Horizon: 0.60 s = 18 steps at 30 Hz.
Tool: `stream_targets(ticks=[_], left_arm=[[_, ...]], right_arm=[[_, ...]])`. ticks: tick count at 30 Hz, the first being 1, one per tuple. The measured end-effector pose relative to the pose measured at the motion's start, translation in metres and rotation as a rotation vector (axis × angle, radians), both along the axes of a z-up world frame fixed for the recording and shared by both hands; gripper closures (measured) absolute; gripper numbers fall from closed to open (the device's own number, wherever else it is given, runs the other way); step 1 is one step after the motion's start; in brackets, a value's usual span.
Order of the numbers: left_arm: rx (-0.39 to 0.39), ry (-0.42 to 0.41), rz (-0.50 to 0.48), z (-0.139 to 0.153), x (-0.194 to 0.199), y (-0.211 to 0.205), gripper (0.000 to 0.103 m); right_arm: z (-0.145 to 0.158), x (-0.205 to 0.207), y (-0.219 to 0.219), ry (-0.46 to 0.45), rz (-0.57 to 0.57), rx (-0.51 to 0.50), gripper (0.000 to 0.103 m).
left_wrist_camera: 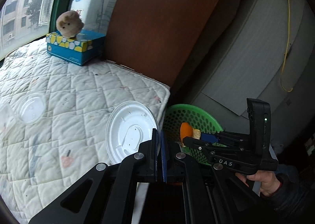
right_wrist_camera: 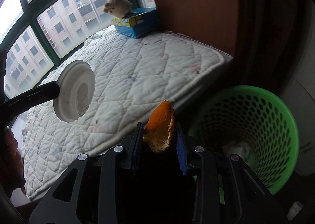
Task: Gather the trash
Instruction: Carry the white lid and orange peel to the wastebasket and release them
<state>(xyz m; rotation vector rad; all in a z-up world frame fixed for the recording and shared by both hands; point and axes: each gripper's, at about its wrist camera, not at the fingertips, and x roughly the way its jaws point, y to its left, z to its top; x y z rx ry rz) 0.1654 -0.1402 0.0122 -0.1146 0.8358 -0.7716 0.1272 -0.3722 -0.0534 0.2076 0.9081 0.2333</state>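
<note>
- Left gripper (left_wrist_camera: pixel 159 141): jaws nearly together, pinching the edge of a white lid (left_wrist_camera: pixel 131 134). In the right wrist view the lid hangs at centre left, above the quilt, held by its rim.
- Right gripper (right_wrist_camera: pixel 158 137): jaws clamped on an orange peel (right_wrist_camera: pixel 161 125), which stands up between the blue pads at lower centre. In the left wrist view the peel sits in front of the bin at lower right.
- Quilt (right_wrist_camera: pixel 137 66): white, stitched in diamonds, filling the middle of both views below a green-framed window (right_wrist_camera: pixel 45 36).
- Brown panel (left_wrist_camera: pixel 157 17): upright at upper centre of the left wrist view, along the quilt's far edge.
- Bin (right_wrist_camera: pixel 265 125): green, perforated, lower right in the right wrist view, just beside the quilt's corner; some pale scraps lie in its bottom.
- Tissue box (left_wrist_camera: pixel 75 45): blue and yellow, at the quilt's far corner, with a plush toy (left_wrist_camera: pixel 69 23) on top.
- Clear lid (left_wrist_camera: pixel 30 108): flat on the quilt at the left edge of the left wrist view.
- A hand (left_wrist_camera: pixel 261 180) grips the right gripper's handle at lower right.
</note>
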Motion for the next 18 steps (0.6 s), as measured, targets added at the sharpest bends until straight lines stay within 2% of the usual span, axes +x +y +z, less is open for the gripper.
stream_targets(ticks=[7,18], left_arm=[[0.008,0.013,-0.101,-0.004,-0.01,-0.065,0.099],[0.034,0.048,-0.197,-0.022,-0.005,-0.148,0.099]], right_arm=[[-0.009,-0.02,-0.058,0.021,-0.108,-0.02,0.07],[-0.015,-0.04,-0.105,0.036,-0.199,-0.011,0.068]])
